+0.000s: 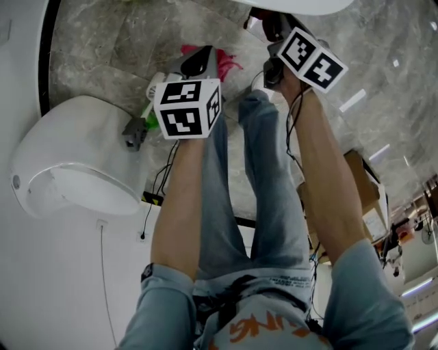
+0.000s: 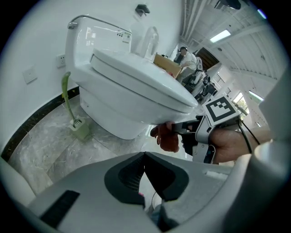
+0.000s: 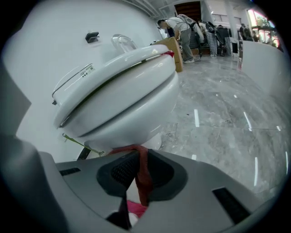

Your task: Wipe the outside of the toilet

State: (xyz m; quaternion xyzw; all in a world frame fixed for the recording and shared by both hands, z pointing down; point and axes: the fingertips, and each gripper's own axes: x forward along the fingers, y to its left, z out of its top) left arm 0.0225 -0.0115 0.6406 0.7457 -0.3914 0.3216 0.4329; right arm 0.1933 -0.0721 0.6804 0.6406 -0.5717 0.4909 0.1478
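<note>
The white toilet fills the left gripper view, lid down; its bowl looms just ahead in the right gripper view. My right gripper is shut on a red cloth. The left gripper view shows that cloth pressed up under the front rim, with the right gripper behind it. My left gripper is shut, its pads meeting with nothing between them, and stays back from the bowl. In the head view the left gripper is beside the right gripper, below the toilet's edge.
A green toilet brush stands by the wall left of the toilet. A white rounded fixture sits at my left. Something pink lies near the left gripper. A cardboard box and people are beyond the toilet.
</note>
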